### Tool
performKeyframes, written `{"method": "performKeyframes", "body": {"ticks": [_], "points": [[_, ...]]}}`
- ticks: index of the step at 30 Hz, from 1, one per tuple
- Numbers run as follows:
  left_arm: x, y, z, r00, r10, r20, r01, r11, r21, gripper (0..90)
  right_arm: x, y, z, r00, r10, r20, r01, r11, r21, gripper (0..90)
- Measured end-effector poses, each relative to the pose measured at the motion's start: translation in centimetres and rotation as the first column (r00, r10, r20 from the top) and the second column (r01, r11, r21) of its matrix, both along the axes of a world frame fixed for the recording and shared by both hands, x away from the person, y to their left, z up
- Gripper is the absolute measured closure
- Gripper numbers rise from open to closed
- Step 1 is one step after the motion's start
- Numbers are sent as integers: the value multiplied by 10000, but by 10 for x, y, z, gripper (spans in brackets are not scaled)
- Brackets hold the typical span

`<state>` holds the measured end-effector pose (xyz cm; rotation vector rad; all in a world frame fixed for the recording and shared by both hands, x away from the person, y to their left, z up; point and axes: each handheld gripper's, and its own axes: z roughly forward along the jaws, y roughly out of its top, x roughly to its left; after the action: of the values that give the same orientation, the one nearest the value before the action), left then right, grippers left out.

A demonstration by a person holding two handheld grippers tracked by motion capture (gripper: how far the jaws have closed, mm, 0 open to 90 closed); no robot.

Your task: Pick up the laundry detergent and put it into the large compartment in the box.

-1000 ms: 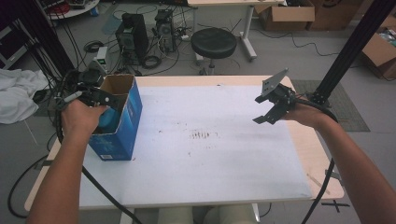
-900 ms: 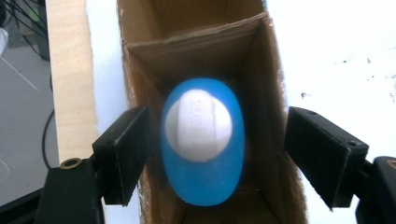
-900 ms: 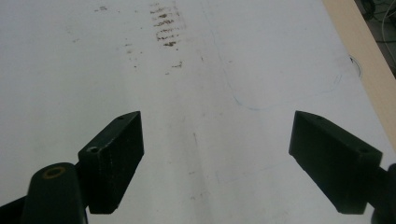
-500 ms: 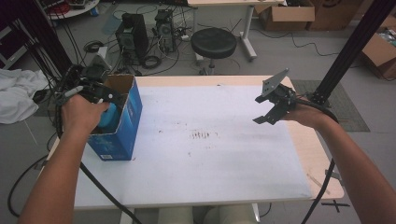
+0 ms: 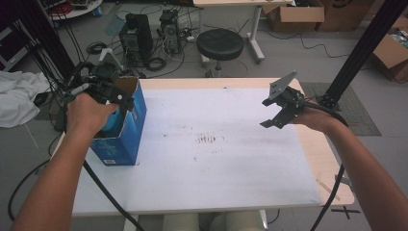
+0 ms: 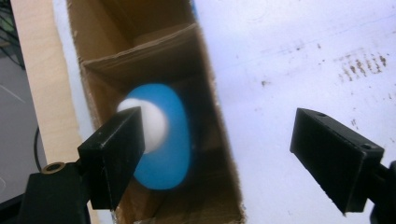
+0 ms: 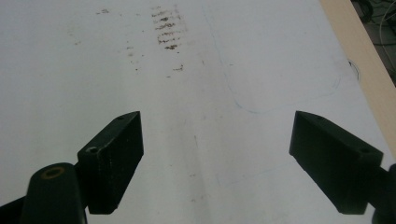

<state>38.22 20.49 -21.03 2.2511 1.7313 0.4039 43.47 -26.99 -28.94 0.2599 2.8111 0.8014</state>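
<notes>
A tall blue carton with an open brown top stands at the table's left edge. Inside it lies a blue and white rounded object, seen as light blue in the high view. My left gripper hovers over the carton's mouth. Its jaws have just been opening and stand wide, with no pad touching the object, which lies lower down in the carton. My right gripper hangs open over the table's right side with only bare tabletop beneath it.
The white table sheet carries dark smudges near its middle. Pale wood edge strips run along the left and right sides. On the floor behind are a black stool, computer cases, cables and a black post.
My left hand has lifted a little above the carton and drifted away from it, toward the table's far left corner. The right hand has stayed where it was.
</notes>
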Motion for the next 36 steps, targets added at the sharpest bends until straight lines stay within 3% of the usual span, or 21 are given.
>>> {"method": "performKeyframes", "body": {"ticks": [12, 22, 27, 33, 36], "points": [[-1, -26, 8, 9942, -1073, 98, 1073, 9942, 14, 183, 0, 2, -1, 10000, -10, -37, 10, 10000, -59, 173], [0, -60, 10, 9757, -2184, 175, 2182, 9758, 141, 183, 1, 9, -1, 9999, 81, -87, -81, 9999, -100, 172], [2, -78, 9, 9556, -2943, 140, 2940, 9555, 227, 185, 1, 10, -2, 9998, 87, -154, -89, 9999, -126, 172], [1, -104, 7, 9209, -3898, 73, 3893, 9204, 362, 186, 2, 10, -3, 9998, 28, -217, -31, 9999, -145, 171], [-1, -118, 5, 8991, -4378, -19, 4375, 8982, 428, 188, 3, 10, -3, 9997, -6, -256, 2, 9999, -150, 170]]}}
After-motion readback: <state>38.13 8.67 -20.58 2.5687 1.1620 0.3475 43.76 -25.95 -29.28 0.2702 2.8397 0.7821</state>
